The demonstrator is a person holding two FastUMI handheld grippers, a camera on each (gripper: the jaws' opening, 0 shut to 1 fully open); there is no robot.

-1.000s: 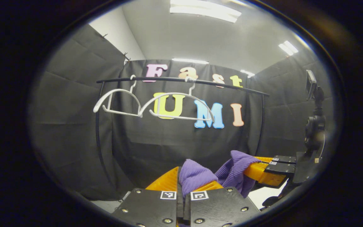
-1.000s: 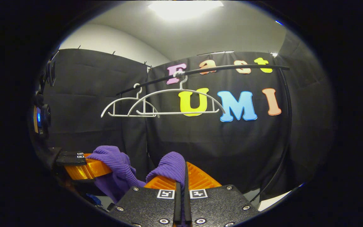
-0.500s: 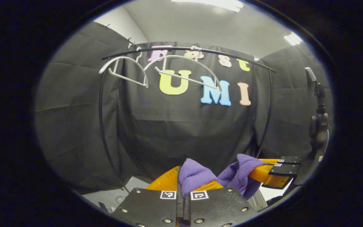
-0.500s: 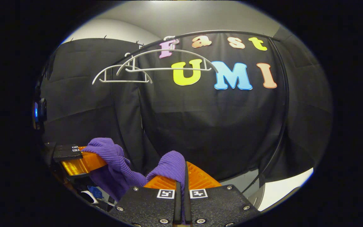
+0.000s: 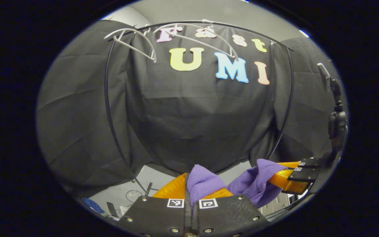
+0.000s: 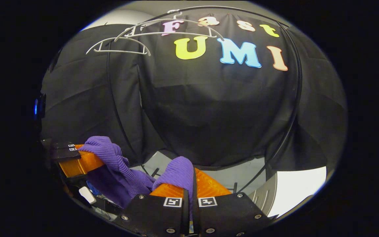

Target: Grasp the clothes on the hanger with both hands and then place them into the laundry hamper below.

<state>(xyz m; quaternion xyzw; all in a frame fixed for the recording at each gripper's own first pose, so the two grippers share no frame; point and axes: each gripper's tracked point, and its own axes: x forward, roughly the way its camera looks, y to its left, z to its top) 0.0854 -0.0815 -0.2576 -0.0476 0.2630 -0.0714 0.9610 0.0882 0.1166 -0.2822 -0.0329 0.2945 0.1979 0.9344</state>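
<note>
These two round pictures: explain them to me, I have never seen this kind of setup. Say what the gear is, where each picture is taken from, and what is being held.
A person holds a two-finger grasping tool in each hand, and a fisheye camera rides on each one. The left gripper view looks along the left tool; its fingers are shut on a purple ribbed garment. The right tool shows farther off there, pinching another part of the same cloth. The right gripper view is the mirror case: the right tool is at the bottom, shut on the garment, with the left tool at the side. Two bare white hangers hang high on a black rail. The hamper cannot be made out clearly.
</note>
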